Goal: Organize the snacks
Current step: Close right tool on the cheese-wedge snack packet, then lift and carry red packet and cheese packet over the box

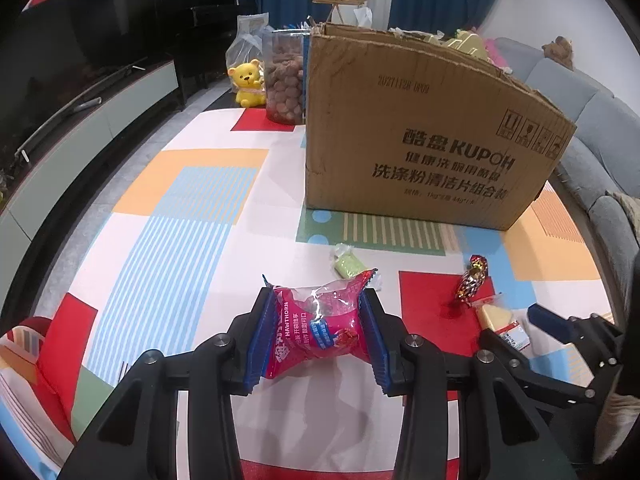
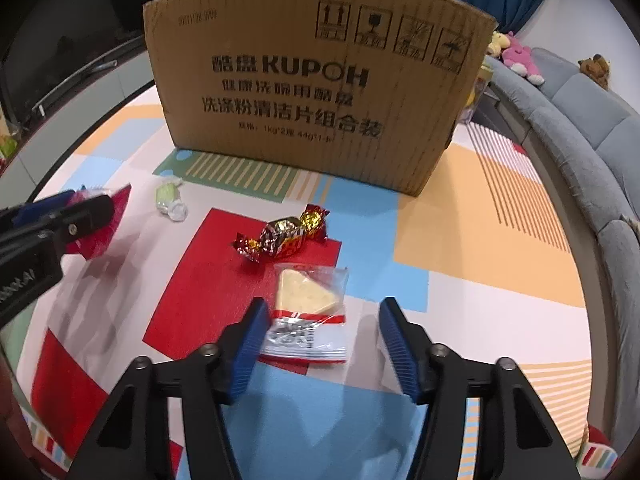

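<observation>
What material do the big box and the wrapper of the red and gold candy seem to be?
The box: brown corrugated cardboard, matte; fluting shows along its torn top edge. The candy wrapper: probably metallic foil or foil-look plastic, glossy; it glints and is twisted at both ends.

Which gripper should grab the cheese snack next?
The right gripper. Its open jaws already sit either side of the cheese snack, not yet squeezing it. The left gripper is busy, shut on the pink snack packet.
</observation>
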